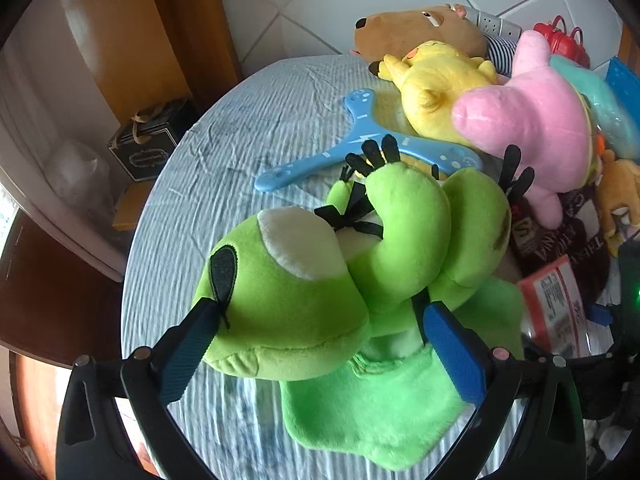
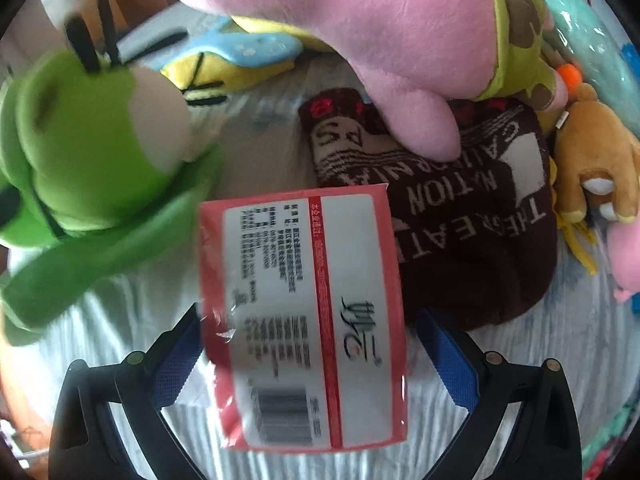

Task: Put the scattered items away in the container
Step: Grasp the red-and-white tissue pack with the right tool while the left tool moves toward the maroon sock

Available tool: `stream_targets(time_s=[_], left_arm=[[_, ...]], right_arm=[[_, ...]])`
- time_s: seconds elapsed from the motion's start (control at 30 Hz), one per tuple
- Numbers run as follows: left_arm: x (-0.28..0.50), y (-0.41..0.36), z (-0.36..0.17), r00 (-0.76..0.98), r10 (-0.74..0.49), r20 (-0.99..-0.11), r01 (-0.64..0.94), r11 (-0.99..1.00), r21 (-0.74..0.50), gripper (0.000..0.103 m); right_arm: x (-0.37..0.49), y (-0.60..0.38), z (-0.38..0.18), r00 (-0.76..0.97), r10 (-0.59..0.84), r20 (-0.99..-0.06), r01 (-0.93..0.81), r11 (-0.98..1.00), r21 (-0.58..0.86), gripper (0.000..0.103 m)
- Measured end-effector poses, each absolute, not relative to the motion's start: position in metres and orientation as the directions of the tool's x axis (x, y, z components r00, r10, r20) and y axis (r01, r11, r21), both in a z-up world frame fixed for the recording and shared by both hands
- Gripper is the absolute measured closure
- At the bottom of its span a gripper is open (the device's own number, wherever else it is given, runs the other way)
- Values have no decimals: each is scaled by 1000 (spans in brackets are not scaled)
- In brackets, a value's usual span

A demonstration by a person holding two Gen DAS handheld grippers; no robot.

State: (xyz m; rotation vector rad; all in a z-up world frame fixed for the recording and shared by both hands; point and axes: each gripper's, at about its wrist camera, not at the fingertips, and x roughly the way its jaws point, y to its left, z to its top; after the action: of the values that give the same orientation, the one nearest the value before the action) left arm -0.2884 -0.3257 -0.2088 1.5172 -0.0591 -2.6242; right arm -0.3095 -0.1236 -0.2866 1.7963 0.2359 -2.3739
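On the far left of the left wrist view, a dark gift box (image 1: 146, 142) with a ribbon sat off the bed's edge, below the striped blue sheet (image 1: 224, 152). Toward the middle, the left tool (image 1: 320, 316) was closed around the head of a green frog toy (image 1: 304, 288), one finger (image 1: 188, 344) pressed by the frog's black eye and the other against its neck side, so the toy filled the gap between them and its body trailed under the tool onto the sheet. Just beyond the frog lay a blue boomerang (image 1: 360, 148), then a yellow plush (image 1: 436, 88) with a brown plush (image 1: 420, 28) behind it, and a pink star plush (image 1: 536, 120) to the right, touching the yellow one.

In the right wrist view, the frog (image 2: 80, 160) sat at the left. In the middle, the right tool (image 2: 308, 356) gripped a red packet (image 2: 304, 312) with a white label, its fingers pressing the packet's lower sides while the packet stuck out forward. Behind it lay a dark brown lettered cloth (image 2: 472, 216), with the pink star's (image 2: 360, 40) arm resting on it. At the far right sat a small tan plush (image 2: 596, 164).
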Motion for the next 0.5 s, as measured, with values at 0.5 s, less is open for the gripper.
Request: stream_targets(time_s=[0.5], left_arm=[[-283,-287,-175,-571,11,-821,-53,-998,23,0]], right_arm=[[-285,-69,-255,-362,-44,-931,87,-996,13,17]])
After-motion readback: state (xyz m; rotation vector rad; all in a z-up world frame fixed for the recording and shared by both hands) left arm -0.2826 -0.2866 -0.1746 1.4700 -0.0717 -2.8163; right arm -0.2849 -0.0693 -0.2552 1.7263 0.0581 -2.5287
